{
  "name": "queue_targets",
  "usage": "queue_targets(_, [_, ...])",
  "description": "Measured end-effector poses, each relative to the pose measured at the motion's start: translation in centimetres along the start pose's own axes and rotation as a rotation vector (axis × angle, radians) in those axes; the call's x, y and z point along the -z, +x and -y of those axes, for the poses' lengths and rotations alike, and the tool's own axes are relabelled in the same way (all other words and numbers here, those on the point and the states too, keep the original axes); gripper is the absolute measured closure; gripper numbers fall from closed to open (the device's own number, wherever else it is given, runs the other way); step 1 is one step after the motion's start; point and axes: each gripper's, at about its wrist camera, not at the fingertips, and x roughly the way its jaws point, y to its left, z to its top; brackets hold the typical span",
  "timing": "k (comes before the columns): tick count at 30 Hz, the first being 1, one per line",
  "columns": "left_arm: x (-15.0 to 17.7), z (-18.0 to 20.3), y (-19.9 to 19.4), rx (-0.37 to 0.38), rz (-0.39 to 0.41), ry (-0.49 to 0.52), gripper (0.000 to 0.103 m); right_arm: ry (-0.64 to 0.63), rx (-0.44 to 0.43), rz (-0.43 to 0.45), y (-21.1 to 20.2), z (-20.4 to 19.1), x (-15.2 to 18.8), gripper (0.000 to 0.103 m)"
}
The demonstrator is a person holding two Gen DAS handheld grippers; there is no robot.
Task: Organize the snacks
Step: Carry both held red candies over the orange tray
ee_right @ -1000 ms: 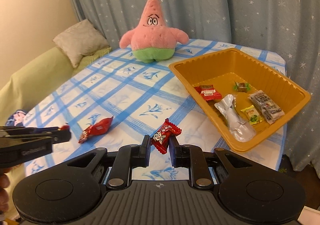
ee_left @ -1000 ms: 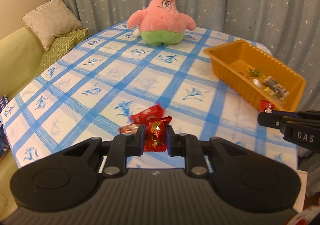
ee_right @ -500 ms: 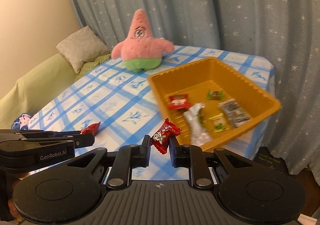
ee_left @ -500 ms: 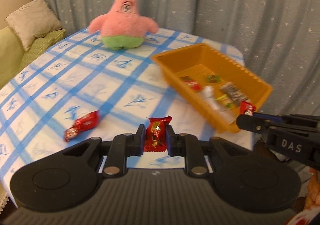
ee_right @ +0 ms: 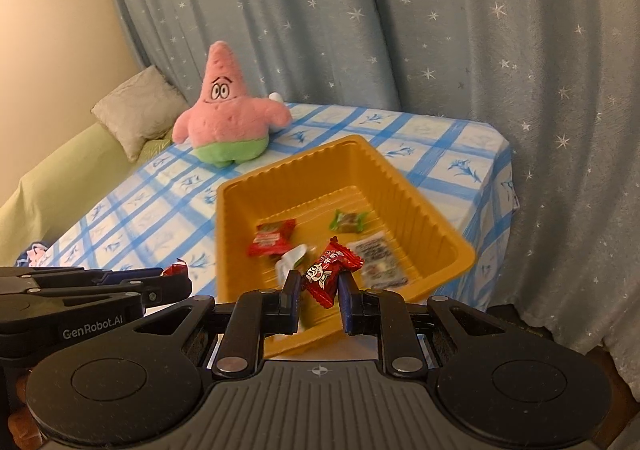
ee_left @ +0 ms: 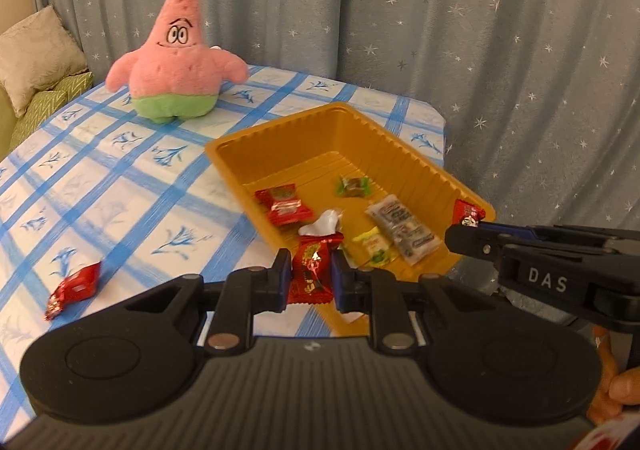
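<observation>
Most of the sorting looks done from where I stand. The orange tray sits on the blue-checked surface and already holds several snacks: a red packet, a green-wrapped sweet, a clear printed packet, a white wrapper and a small yellow-green one. The left tongs are clamped on a red candy just short of the tray's near edge, and the right tongs pinch another red candy with a cartoon face over the tray's near end. Neither is released yet. One red candy lies alone on the cloth, well apart from the tray, left to fetch.
</observation>
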Motion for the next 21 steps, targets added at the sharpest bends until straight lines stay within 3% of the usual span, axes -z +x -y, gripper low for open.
queue_targets(21, [-6.8, 2.1, 8.8, -0.039, -0.014, -0.028, 0.084, -0.062, -0.108, -0.030, 8.8, 4.9, -6.9, 0.083])
